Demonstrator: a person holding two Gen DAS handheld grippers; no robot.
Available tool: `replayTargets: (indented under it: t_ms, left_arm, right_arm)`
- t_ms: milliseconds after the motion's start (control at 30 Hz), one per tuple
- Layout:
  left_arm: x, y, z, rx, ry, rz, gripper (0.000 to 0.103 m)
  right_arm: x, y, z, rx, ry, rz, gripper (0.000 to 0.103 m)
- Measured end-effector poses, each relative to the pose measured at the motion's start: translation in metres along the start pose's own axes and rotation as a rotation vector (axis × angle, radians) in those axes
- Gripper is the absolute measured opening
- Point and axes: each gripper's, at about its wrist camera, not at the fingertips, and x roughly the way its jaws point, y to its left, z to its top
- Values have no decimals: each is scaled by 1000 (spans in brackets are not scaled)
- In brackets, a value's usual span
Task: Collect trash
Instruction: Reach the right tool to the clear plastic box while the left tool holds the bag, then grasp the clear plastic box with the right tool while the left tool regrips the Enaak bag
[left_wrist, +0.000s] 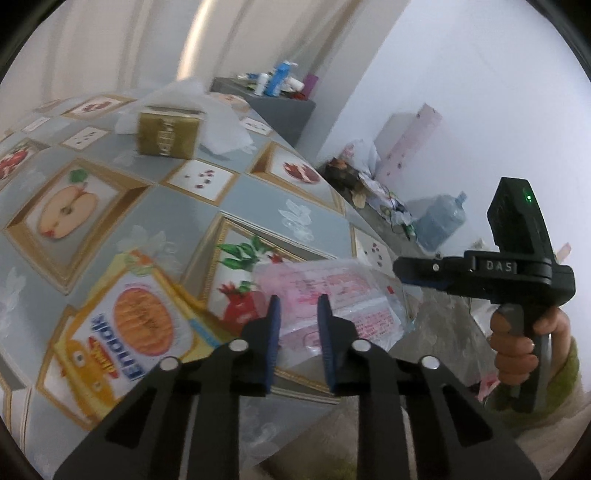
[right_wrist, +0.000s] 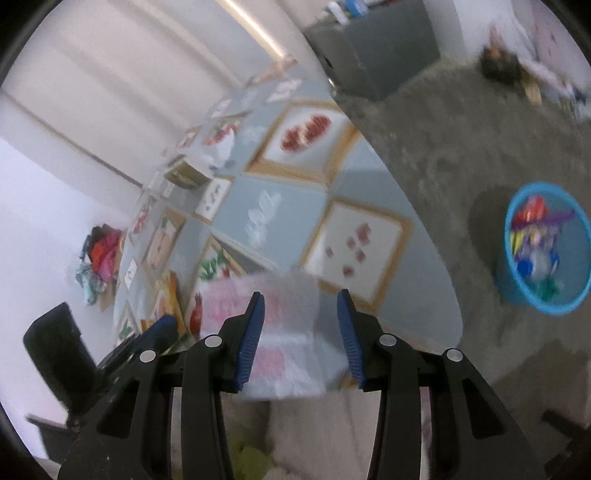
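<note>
A clear plastic wrapper with pink print (left_wrist: 332, 299) lies at the near edge of the table (left_wrist: 251, 199); it also shows in the right wrist view (right_wrist: 273, 314). My left gripper (left_wrist: 298, 314) is open, its fingers just above and before the wrapper. My right gripper (right_wrist: 301, 314) is open, pointing at the wrapper from the table's edge; it shows in the left wrist view (left_wrist: 413, 271) at the right. A yellow snack box (left_wrist: 122, 332) lies left of the wrapper. A gold box (left_wrist: 168, 134) and white tissue (left_wrist: 221, 122) lie farther back.
A blue bin (right_wrist: 546, 251) holding coloured trash stands on the floor right of the table. A grey cabinet (left_wrist: 273, 103) with bottles stands beyond the table. A water jug (left_wrist: 441, 221) and a clutter pile (left_wrist: 354, 177) sit by the wall.
</note>
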Motion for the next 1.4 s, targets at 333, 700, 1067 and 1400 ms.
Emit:
replayTargets:
  t_ms: [333, 700, 1067, 1400]
  left_arm:
    - [27, -1, -6, 26, 87, 53, 9]
    - [26, -3, -8, 36, 78, 66, 9]
    - [26, -3, -6, 30, 70, 62, 9]
    - [-30, 31, 2, -7, -60, 194, 9]
  right_arm:
    - [14, -4, -5, 71, 76, 136, 40]
    - [17, 3, -7, 47, 70, 132, 27]
    - [20, 17, -1, -32, 9, 85, 8]
    - [24, 20, 3, -65, 0, 51, 7]
